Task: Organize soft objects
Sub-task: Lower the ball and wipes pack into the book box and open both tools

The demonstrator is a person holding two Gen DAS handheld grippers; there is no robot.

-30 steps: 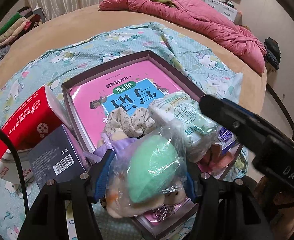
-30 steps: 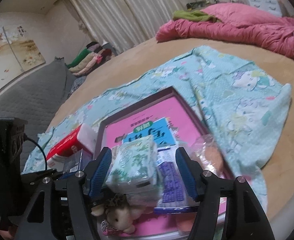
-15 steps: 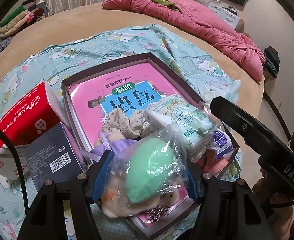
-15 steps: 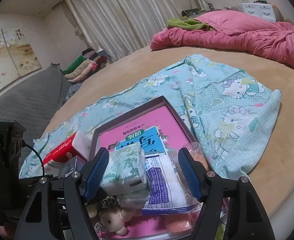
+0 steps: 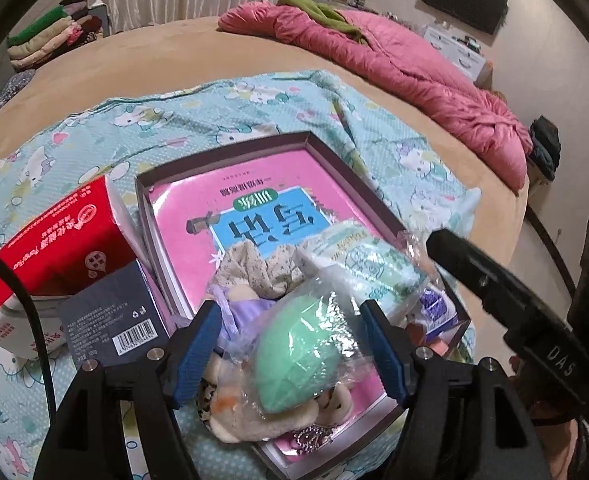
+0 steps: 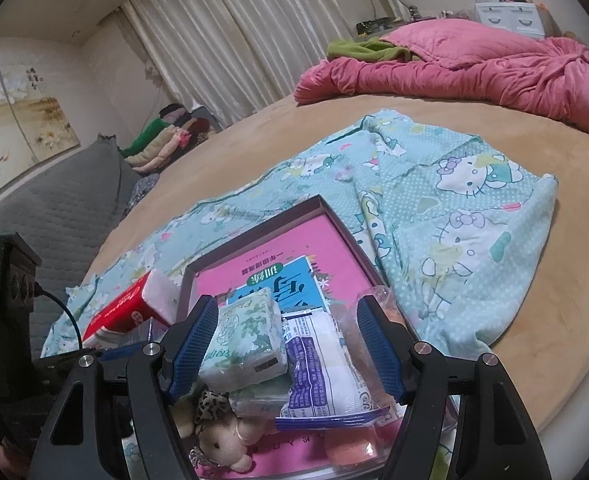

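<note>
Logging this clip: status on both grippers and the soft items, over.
Left gripper open, jaws just widened, bagged green sponge between, unpressed. Right gripper open over tissue pack. Tray crowded; red box beside.

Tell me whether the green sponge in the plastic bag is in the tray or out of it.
In. The green sponge lies on the soft toy inside the tray, between the open left gripper.

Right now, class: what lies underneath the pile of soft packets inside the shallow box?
A pink workbook lies flat in the box, under the soft packets. Its near half is covered.
</note>
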